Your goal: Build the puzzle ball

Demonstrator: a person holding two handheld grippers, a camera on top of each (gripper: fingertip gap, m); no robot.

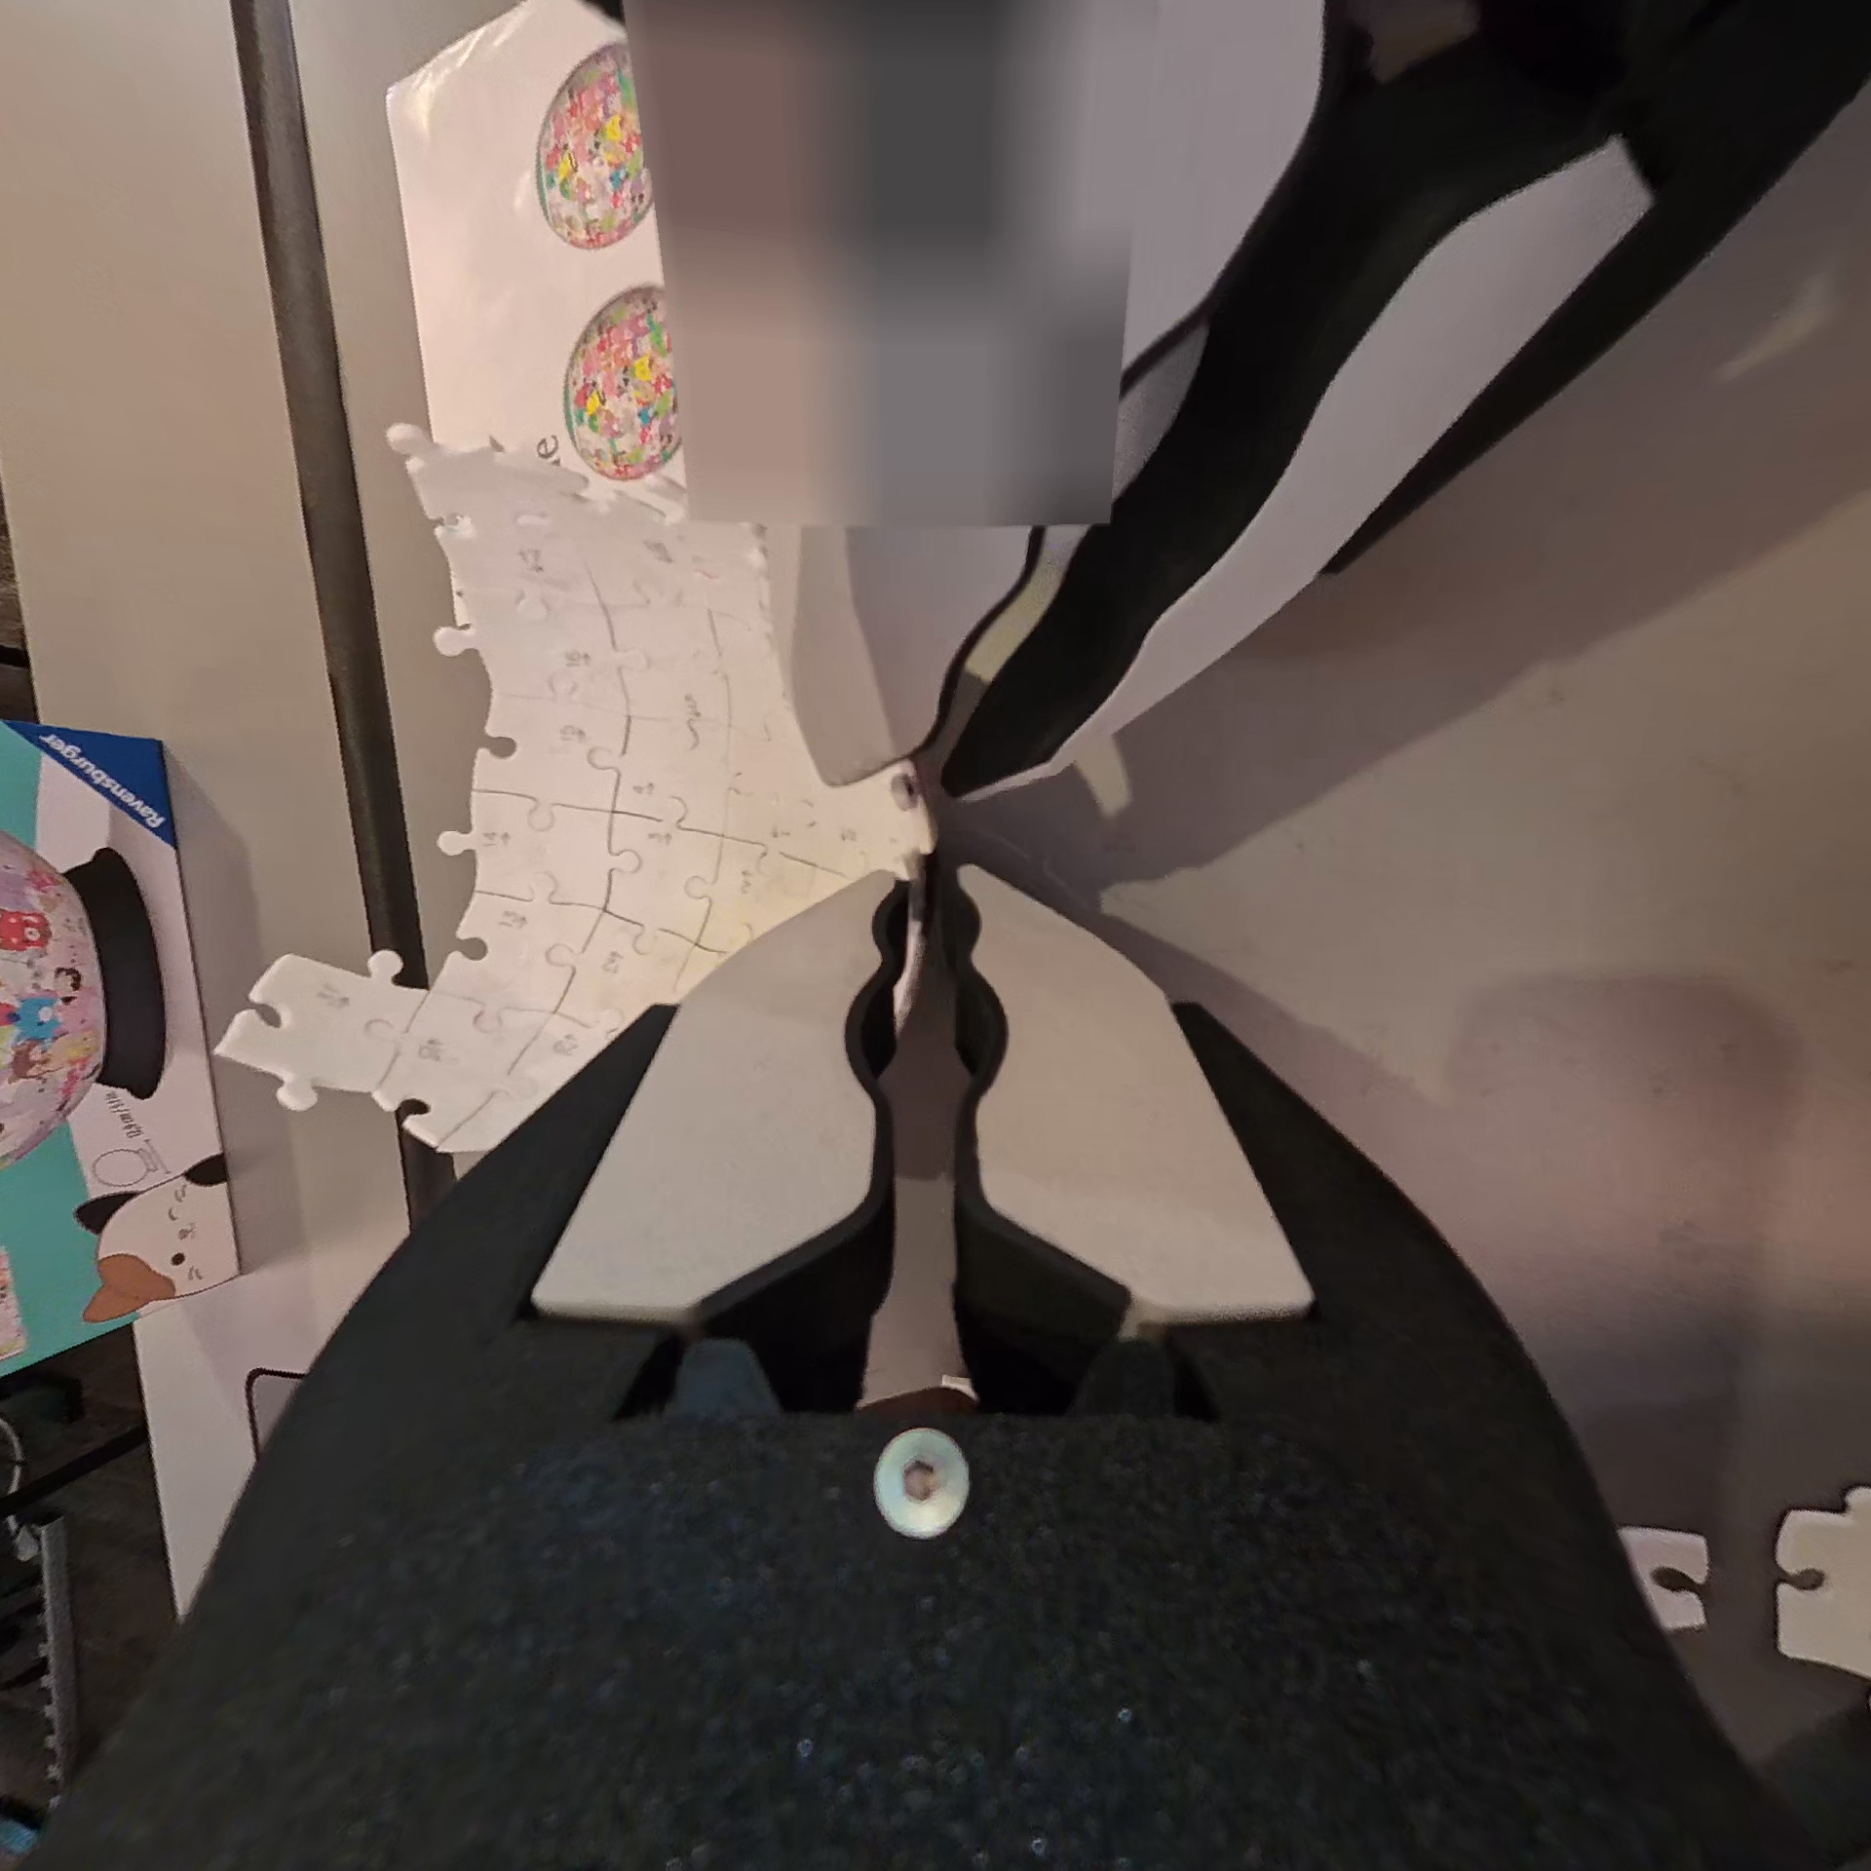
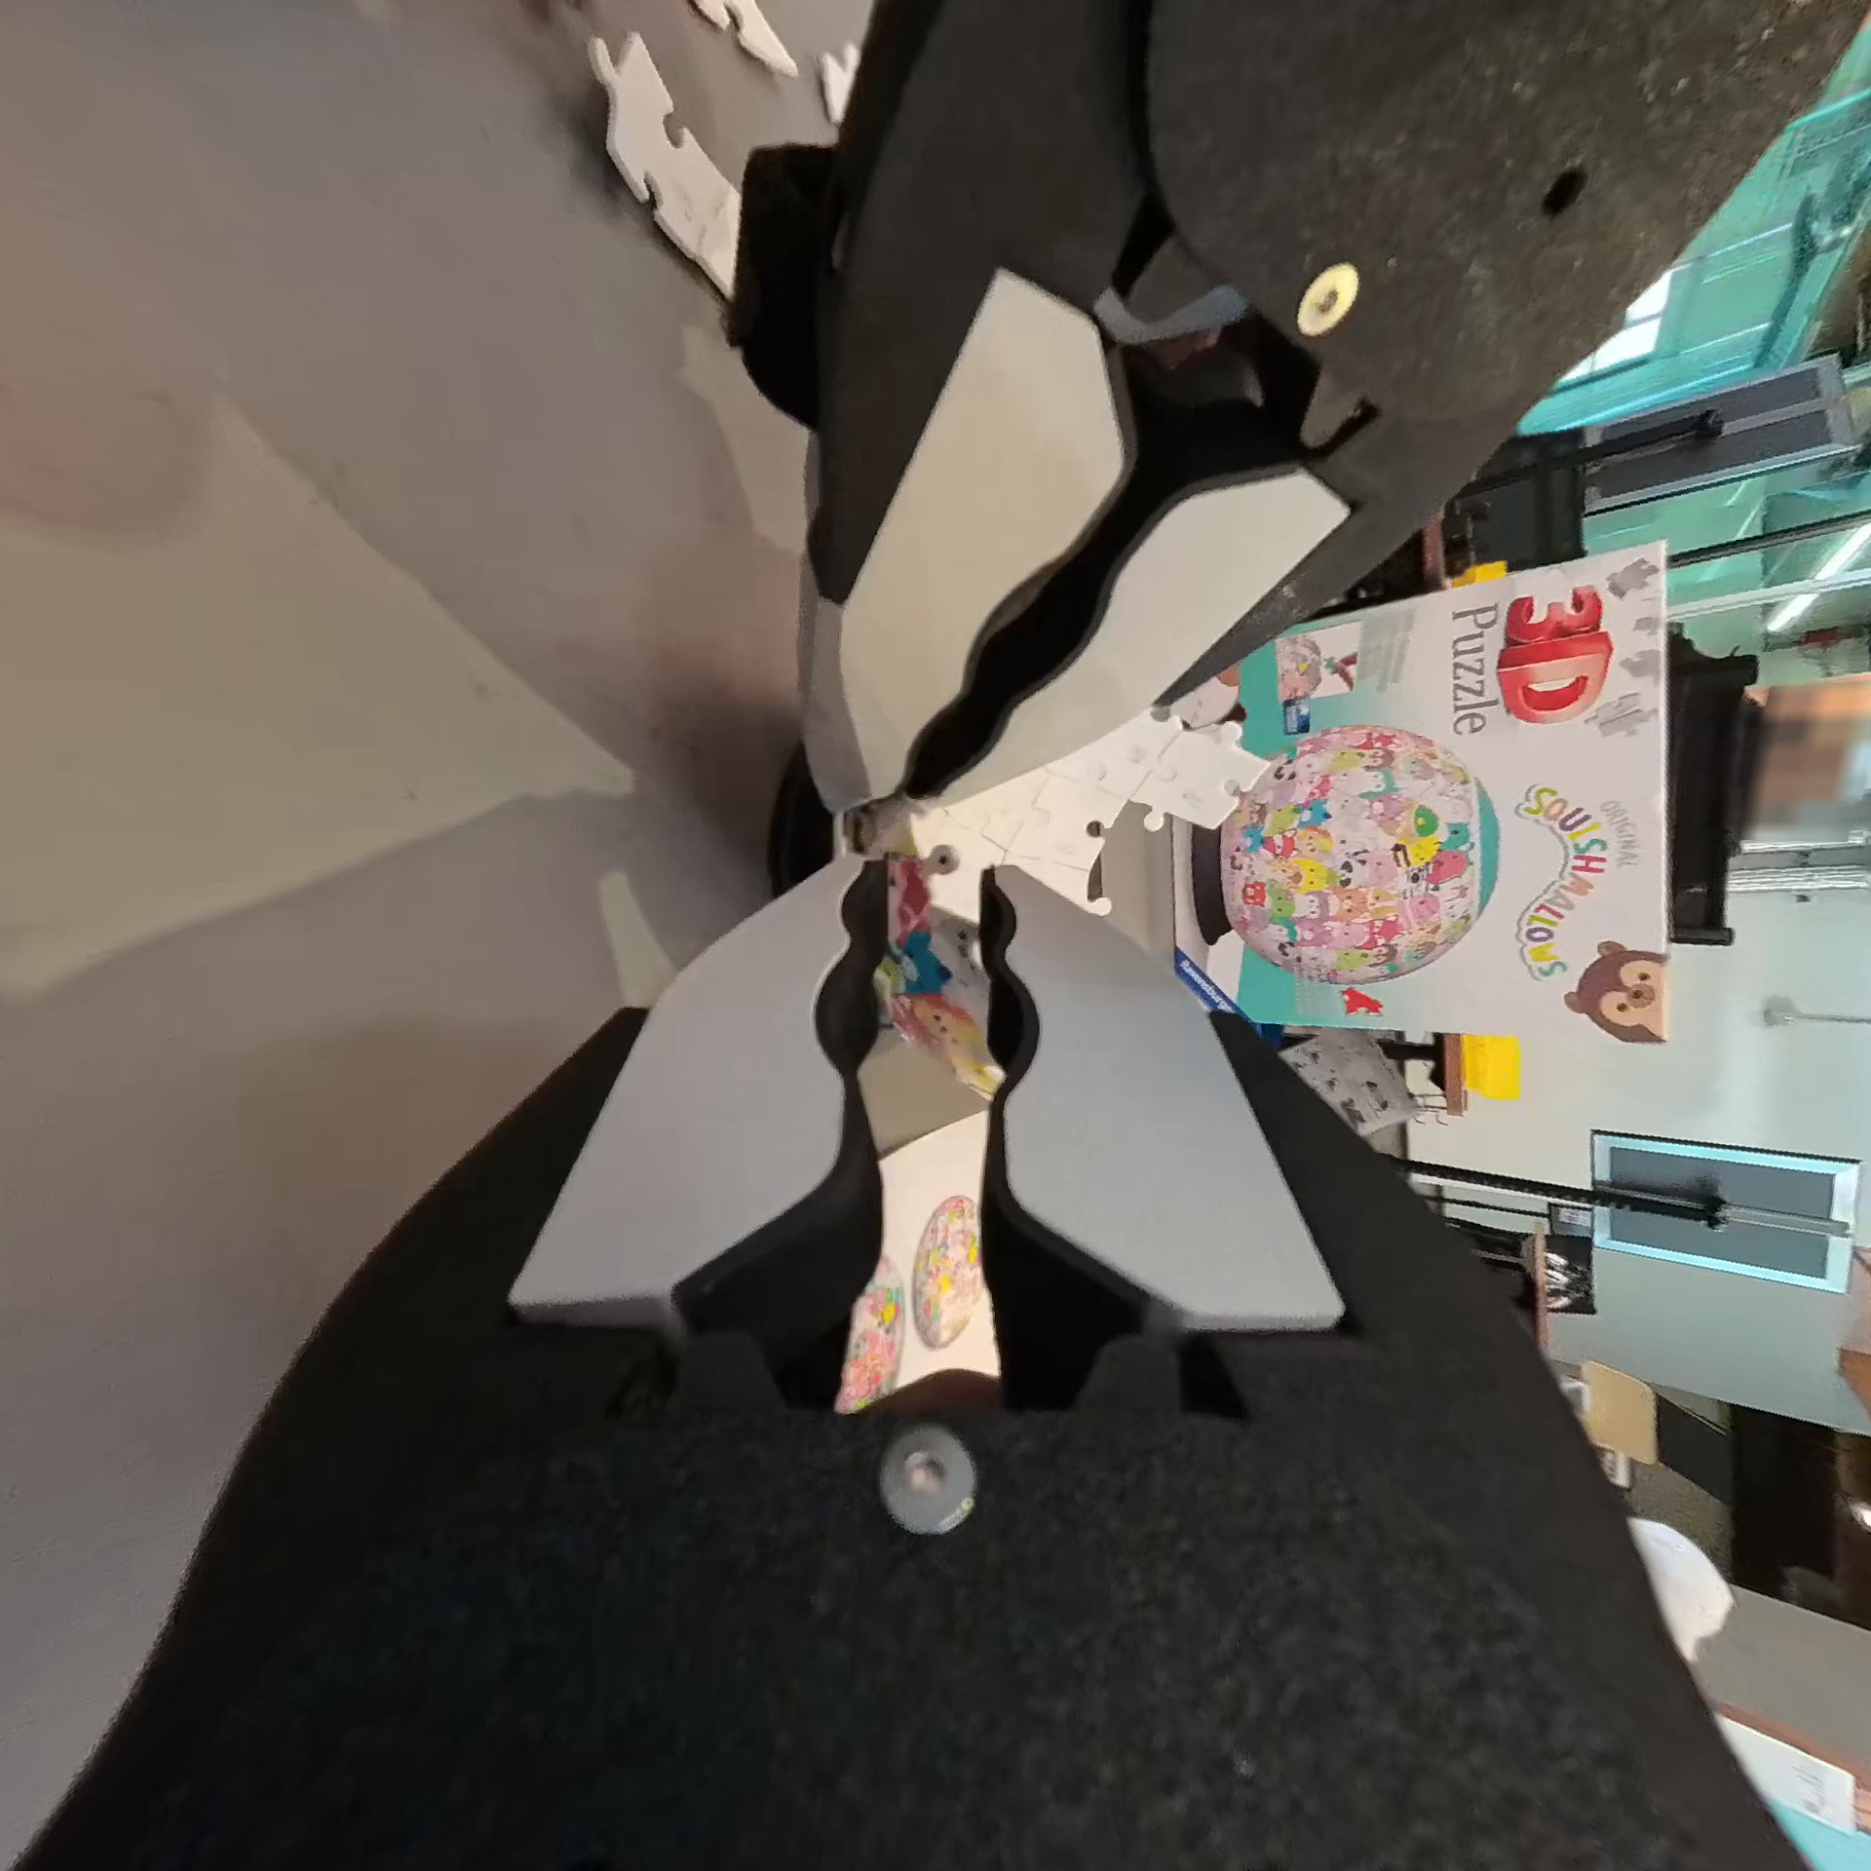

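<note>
A curved sheet of joined white puzzle pieces [image 1: 618, 810], blank backs showing, held up off the table.

**Two matching black-and-grey tools, close up**

Here's the left tool [image 1: 926, 891] filling the lower frame: a broad black body with a grainy, speckled finish, and one silver hex-socket screw [image 1: 921, 1481] sitting dead centre. Out of it run two pale grey fingers [image 1: 769, 1093], flat and tapering, each edged on the inside with a wavy black pad. Over to the right tool [image 2: 916, 891], and it's the same build: coarse black housing, a single round silver screw [image 2: 926, 1491] in the middle, light grey fingers [image 2: 729, 1114] narrowing forward, with scalloped black lining along their inner edges.
</note>
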